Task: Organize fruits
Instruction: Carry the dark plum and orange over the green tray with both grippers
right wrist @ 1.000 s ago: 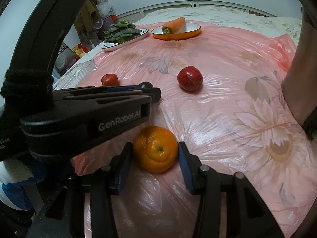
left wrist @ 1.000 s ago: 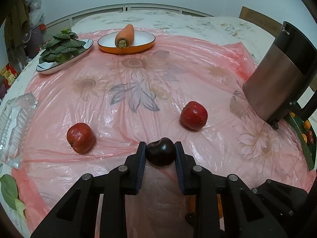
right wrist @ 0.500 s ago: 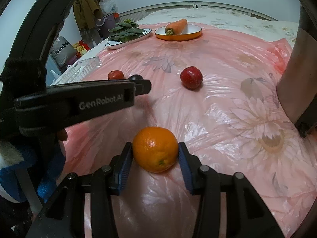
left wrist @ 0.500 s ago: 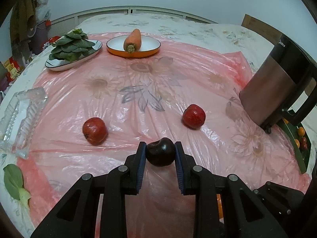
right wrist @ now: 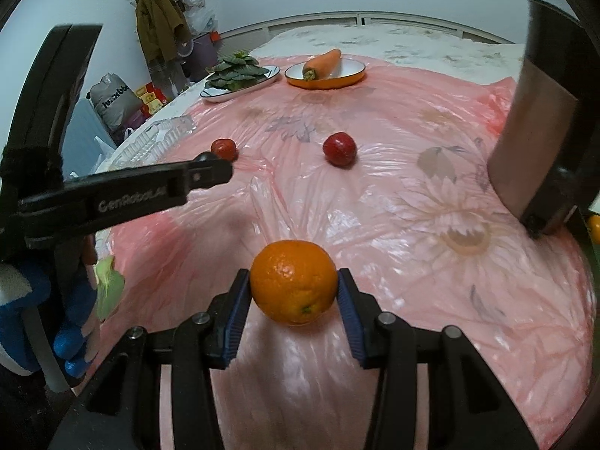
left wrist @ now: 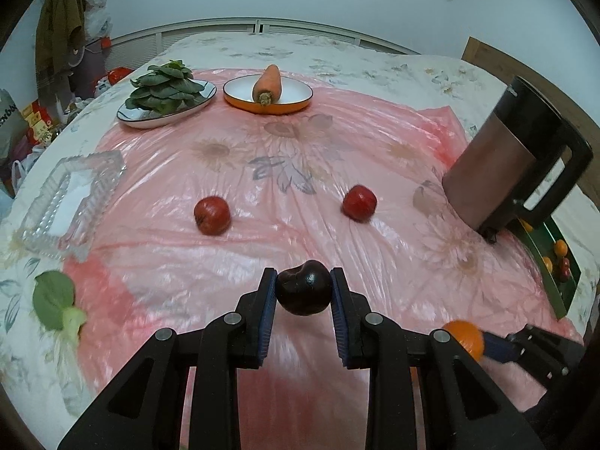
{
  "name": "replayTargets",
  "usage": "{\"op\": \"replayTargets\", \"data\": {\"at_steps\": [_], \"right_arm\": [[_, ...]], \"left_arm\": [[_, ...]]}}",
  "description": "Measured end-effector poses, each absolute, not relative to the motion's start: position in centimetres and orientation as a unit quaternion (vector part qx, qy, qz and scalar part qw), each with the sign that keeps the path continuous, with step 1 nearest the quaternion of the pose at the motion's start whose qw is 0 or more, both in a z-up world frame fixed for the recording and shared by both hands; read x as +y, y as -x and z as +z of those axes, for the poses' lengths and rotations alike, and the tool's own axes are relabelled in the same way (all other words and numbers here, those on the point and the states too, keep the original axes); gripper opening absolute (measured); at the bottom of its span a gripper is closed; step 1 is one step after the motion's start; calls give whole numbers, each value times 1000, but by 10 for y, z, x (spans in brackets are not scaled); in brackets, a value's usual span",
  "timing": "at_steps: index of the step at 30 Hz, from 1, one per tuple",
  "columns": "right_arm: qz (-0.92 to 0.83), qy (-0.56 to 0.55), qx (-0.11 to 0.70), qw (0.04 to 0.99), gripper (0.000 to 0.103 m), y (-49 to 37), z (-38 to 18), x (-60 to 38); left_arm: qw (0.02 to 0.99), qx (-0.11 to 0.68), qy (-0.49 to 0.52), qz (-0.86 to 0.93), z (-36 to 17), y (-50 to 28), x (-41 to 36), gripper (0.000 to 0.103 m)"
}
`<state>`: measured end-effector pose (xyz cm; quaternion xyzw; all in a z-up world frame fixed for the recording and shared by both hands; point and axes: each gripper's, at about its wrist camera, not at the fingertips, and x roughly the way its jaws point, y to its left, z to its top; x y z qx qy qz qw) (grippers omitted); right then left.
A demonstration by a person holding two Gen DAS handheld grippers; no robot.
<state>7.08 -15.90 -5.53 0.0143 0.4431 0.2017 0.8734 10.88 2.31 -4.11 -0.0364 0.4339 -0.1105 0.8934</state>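
Observation:
My left gripper (left wrist: pixel 303 292) is shut on a dark purple plum (left wrist: pixel 304 292), held above the pink plastic sheet (left wrist: pixel 300 150). An orange (right wrist: pixel 293 287) sits clamped between the blue pads of my right gripper (right wrist: pixel 293 288), also lifted off the sheet. In the left wrist view that orange (left wrist: pixel 464 337) peeks out at the lower right. Two red apples lie on the sheet ahead, one to the left (left wrist: pixel 212 215) and one to the right (left wrist: pixel 359 202). Seen from the right wrist, the left gripper (right wrist: pixel 210 170) reaches in from the left, its plum only a dark bump at the tip.
A clear glass tray (left wrist: pixel 71 202) lies at the left edge. At the back stand a plate of greens (left wrist: pixel 165 90) and an orange bowl (left wrist: pixel 268 103) holding a carrot (left wrist: pixel 268 84). A metal kettle (left wrist: pixel 513 161) stands right, with a green tray of fruit (left wrist: pixel 558 262) behind it. A loose leaf (left wrist: pixel 52 298) lies left.
Both grippers have risen and pulled back from the table with their fruits still held; the apples and far dishes now look smaller and farther off.

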Motion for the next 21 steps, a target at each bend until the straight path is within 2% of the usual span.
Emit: {"op": "replayTargets", "data": {"at_steps": [21], "right_arm": [[157,-22,442,883,68,3,-34,-207]], "left_arm": [[890,437,12,-126,-22,-6,-8,24]]}}
